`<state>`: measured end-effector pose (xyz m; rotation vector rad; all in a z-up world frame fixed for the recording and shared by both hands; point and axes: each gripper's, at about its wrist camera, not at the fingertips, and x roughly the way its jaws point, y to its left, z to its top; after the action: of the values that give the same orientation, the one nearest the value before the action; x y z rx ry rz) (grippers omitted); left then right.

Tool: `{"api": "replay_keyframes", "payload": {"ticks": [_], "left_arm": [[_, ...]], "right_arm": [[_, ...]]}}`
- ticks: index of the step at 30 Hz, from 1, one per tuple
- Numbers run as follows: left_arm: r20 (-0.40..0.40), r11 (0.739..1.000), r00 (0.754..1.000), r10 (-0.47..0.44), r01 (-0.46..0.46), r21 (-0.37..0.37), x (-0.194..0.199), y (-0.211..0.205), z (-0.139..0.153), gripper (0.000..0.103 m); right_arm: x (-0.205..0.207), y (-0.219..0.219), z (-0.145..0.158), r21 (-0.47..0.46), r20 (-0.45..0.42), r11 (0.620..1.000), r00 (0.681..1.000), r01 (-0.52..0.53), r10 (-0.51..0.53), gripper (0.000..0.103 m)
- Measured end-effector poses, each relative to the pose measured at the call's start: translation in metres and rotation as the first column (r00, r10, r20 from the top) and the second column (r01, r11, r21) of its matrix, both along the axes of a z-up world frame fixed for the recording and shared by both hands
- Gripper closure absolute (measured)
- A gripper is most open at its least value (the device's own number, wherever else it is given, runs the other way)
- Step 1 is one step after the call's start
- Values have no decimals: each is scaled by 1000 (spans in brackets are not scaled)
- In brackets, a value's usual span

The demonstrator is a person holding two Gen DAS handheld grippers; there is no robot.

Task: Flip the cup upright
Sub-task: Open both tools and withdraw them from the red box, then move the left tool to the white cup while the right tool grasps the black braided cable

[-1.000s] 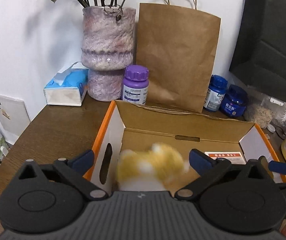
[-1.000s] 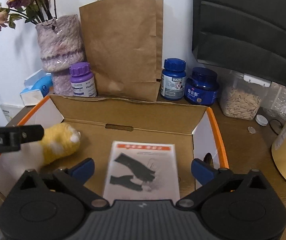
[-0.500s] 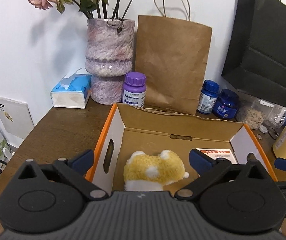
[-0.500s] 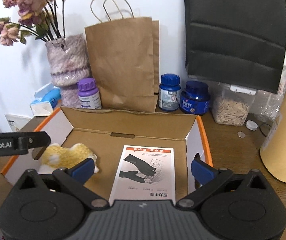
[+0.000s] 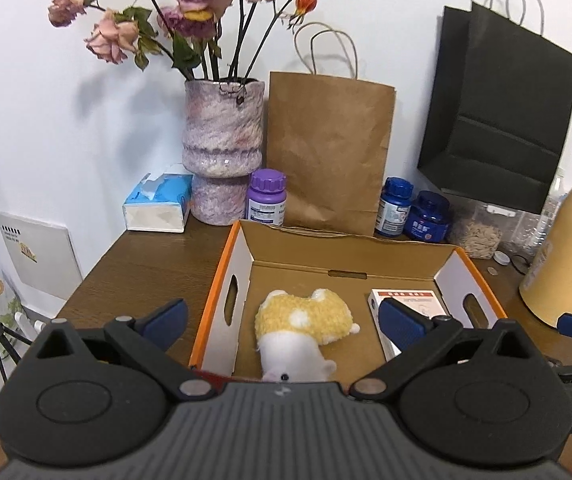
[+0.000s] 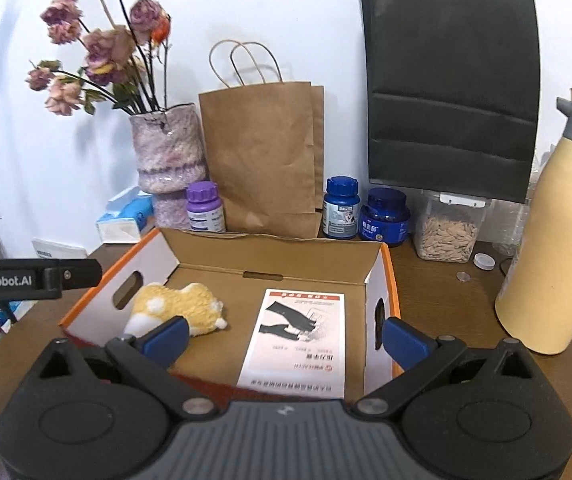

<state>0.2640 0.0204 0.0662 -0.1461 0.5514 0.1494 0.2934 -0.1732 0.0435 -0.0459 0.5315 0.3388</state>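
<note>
No cup can be seen, so nothing's been flipped yet. Only a plush toy lies in the cardboard box. Both the left gripper and right gripper are held with jaws wide apart, empty.

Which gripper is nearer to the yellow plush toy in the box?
Left. The left gripper hangs directly over the yellow plush toy; the right gripper is over the white leaflet, beside the toy.
</note>
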Motion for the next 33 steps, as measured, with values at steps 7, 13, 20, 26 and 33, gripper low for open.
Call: {"api": "replay_keyframes", "payload": {"ticks": [7,13,20,26,33], "left_arm": [[16,1000,1000,-19,19,0,-34,-4,2,0],[38,999,999,-37,38,-12,-66,-3,3,0],[54,999,997,-50,49,17,-101,-7,0,0],[49,997,996,-74,73,17,-126,-11,-9,0],[35,997,996,-82,82,12,-156,-14,-24,0]], "right_arm": [[-39,-11,2,-18,31,1000,1000,-3,3,0],[-73,-23,4,-11,57,1000,998,-6,7,0],[-110,-38,-3,-18,71,1000,997,-16,18,0],[-139,-52,-15,-39,67,999,997,-27,29,0],[-168,-70,-32,-64,46,998,998,-30,33,0]]}}
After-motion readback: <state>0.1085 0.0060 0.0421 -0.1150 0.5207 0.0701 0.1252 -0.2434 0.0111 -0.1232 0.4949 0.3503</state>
